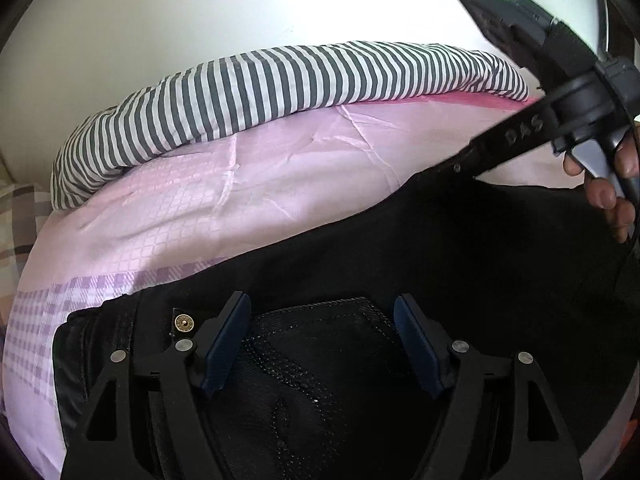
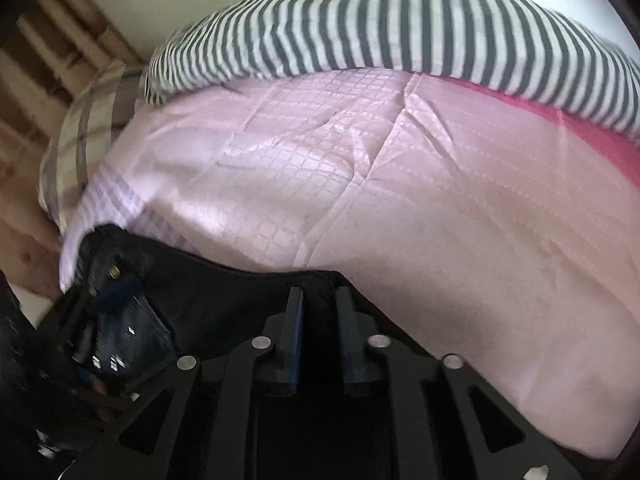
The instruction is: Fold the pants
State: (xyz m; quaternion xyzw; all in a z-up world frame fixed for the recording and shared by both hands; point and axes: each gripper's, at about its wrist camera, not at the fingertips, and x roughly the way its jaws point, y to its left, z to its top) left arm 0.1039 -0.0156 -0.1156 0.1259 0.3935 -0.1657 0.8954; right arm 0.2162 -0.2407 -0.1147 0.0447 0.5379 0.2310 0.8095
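Pants (image 1: 360, 248): lying on the pink sheet (image 1: 248, 184).
Left gripper (image 1: 322, 332): hovering wide open over the pants' pocket, gripping nothing.
Right gripper (image 2: 320, 312): pinching the pants' edge, nearly closed.

This is a bedroom in a home. A bed (image 2: 460, 208) fills most of both views, made up with a shiny pink sheet (image 1: 248, 192) woven in small squares, with a lilac checked band along one side. A grey and white striped blanket (image 1: 280, 80) lies bunched along its far edge against a plain pale wall (image 1: 200, 20), and a brown plaid pillow (image 2: 92, 128) sits at one end. Black pants (image 1: 440, 248) are spread on the sheet. In the right wrist view, wooden slats (image 2: 60, 40) stand past the pillow.
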